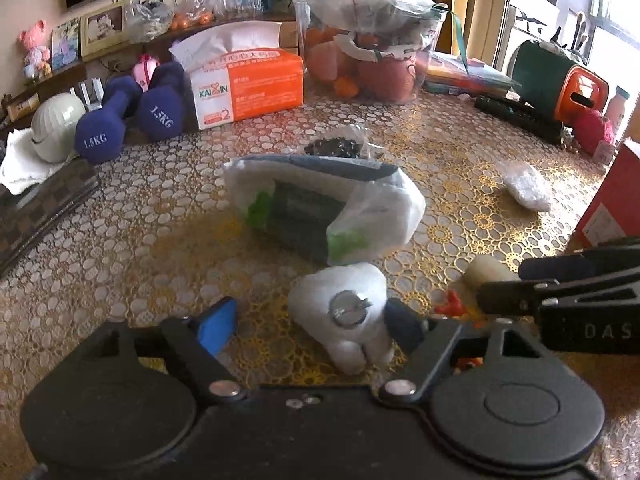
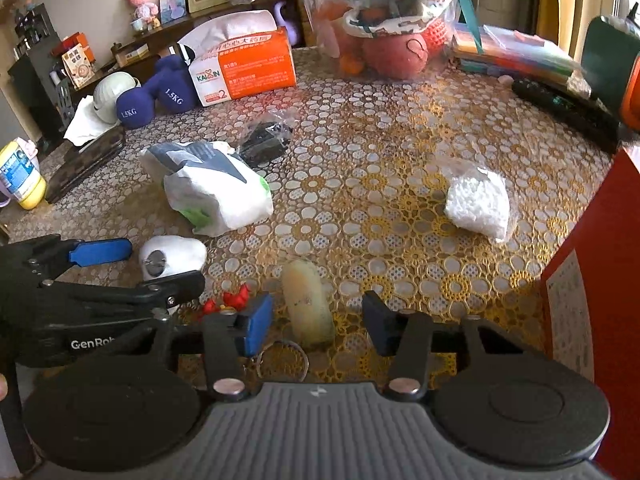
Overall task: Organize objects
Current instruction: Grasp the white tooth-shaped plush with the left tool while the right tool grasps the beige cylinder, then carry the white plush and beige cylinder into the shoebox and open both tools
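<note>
The left gripper [image 1: 308, 320] straddles a white tooth-shaped toy [image 1: 340, 312] at 6 o'clock on the desk [image 1: 160, 208]. Its fingers stand apart: the right pad looks to touch the toy, the blue left pad stands clear. Closing from one side could shove the toy or roll it on its rounded body. The right gripper [image 2: 318, 320] also stands apart around a pale cylinder [image 2: 308, 304], touching neither side. A key ring [image 2: 282, 360] and a small red figure [image 2: 236, 300] lie just beside the cylinder, so a finger could snag or scatter them. The two grippers work close together and could bump each other.
</note>
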The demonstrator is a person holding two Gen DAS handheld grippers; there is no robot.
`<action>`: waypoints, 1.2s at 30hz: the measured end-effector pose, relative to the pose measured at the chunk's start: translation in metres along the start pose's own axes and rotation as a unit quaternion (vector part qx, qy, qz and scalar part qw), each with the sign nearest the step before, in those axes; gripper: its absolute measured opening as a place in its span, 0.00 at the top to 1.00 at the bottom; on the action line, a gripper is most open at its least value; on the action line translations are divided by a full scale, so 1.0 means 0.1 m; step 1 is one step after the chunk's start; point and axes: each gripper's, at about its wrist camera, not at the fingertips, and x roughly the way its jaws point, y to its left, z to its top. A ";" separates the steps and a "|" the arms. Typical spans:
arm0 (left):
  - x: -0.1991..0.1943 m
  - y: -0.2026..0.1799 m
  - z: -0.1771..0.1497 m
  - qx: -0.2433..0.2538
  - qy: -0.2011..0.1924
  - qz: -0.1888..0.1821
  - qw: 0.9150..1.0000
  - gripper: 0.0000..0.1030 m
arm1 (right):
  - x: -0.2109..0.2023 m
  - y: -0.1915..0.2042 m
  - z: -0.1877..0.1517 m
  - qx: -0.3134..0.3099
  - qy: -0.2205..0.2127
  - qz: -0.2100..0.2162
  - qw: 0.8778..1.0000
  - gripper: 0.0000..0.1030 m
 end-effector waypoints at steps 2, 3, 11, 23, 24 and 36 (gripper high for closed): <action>-0.01 0.00 0.00 0.002 -0.004 -0.002 1.000 0.36 | 0.01 0.02 0.01 -0.003 0.001 0.001 1.000 0.62; -0.02 0.00 0.00 0.002 -0.005 -0.002 1.000 0.38 | 0.02 0.03 0.01 -0.005 0.000 0.000 1.000 0.64; -0.04 0.07 0.03 -0.021 0.000 -0.019 1.000 0.53 | 0.01 0.08 0.01 -0.005 -0.003 -0.009 1.000 0.78; -0.32 0.11 0.06 -0.048 0.006 -0.046 0.998 0.55 | -0.36 0.08 -0.09 0.012 -0.017 0.003 1.000 0.79; -0.36 0.10 0.06 -0.047 0.004 -0.050 0.998 0.55 | -0.43 0.08 -0.09 0.012 -0.020 0.005 1.000 0.79; -0.95 -0.12 0.08 -0.048 0.000 -0.102 0.994 0.55 | -1.30 0.01 -0.28 0.013 -0.044 0.029 0.999 0.79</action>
